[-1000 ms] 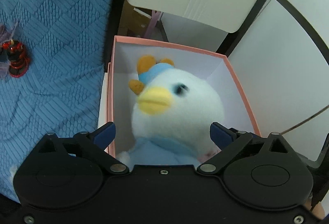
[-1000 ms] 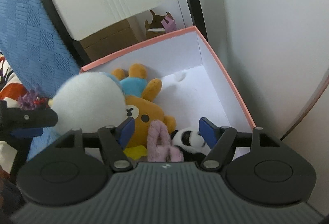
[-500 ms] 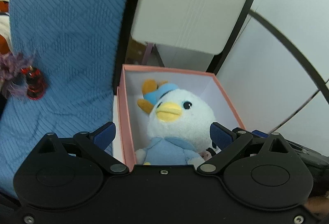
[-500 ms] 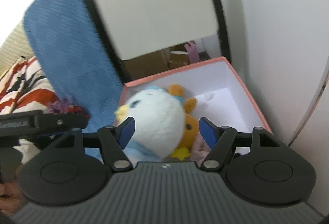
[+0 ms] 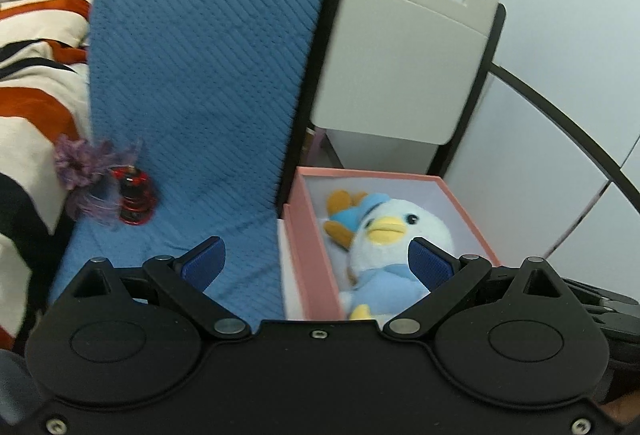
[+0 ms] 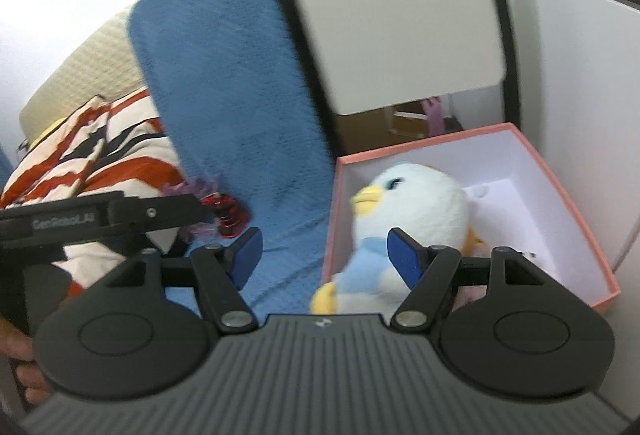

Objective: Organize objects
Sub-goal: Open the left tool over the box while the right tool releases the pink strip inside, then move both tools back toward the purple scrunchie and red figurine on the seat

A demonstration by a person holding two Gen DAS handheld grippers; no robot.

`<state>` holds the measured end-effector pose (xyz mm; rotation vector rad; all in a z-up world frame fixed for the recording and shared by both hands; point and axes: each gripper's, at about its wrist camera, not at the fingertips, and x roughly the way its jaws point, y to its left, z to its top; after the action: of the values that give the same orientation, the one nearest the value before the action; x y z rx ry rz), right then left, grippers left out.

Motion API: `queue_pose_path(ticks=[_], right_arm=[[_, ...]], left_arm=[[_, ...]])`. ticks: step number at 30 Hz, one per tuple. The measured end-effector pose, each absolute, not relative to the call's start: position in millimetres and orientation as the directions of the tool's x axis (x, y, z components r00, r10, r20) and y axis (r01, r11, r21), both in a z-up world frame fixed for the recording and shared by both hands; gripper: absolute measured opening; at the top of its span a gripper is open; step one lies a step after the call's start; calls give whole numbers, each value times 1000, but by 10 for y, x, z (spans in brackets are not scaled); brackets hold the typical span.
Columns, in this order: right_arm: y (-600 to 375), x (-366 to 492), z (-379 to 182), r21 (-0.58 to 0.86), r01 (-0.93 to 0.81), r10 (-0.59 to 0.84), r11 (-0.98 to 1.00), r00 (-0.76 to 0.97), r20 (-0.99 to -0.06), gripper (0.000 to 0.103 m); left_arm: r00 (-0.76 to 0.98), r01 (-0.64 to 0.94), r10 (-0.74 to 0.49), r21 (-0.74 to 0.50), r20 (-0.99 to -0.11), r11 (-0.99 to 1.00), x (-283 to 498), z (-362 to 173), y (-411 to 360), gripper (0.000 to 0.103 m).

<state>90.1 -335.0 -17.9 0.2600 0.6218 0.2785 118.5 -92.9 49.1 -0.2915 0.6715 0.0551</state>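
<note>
A white plush penguin [image 5: 394, 235] with a yellow beak and blue scarf sits in a pink box [image 5: 308, 235] with white inside walls, on top of other plush toys; a brown-orange one [image 5: 340, 213] shows behind it. The penguin [image 6: 412, 211] and box [image 6: 568, 195] also show in the right wrist view. My left gripper [image 5: 316, 263] is open and empty, above the box's left wall. My right gripper [image 6: 324, 255] is open and empty, above the box's near left corner. A red trinket with purple fluff [image 5: 132, 195] lies on the blue cover [image 5: 208, 75].
The blue quilted cover drapes a seat left of the box. A grey plastic chair back [image 5: 404, 55] stands behind the box. A striped orange, white and black blanket [image 6: 92, 155] lies at the far left. White walls [image 5: 560, 115] are on the right.
Both grippers have pulled back and up from the box, so the penguin and box look smaller. The penguin stays in the box. Both stay open.
</note>
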Motion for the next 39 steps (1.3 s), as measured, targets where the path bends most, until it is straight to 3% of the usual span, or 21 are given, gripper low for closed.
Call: queue_pose_path(ticks=[19,39], right_arm=[[-2514,740,-358,306,-255,387,917,749,-538,71],[-2191,827,-529,266,-250,360,931,743,-564,72]], left_arm=[[833,-272,108,-231,-543,934,417,315,-204,98],[830,-365,193,-248,-523,897,474,65,216,102]])
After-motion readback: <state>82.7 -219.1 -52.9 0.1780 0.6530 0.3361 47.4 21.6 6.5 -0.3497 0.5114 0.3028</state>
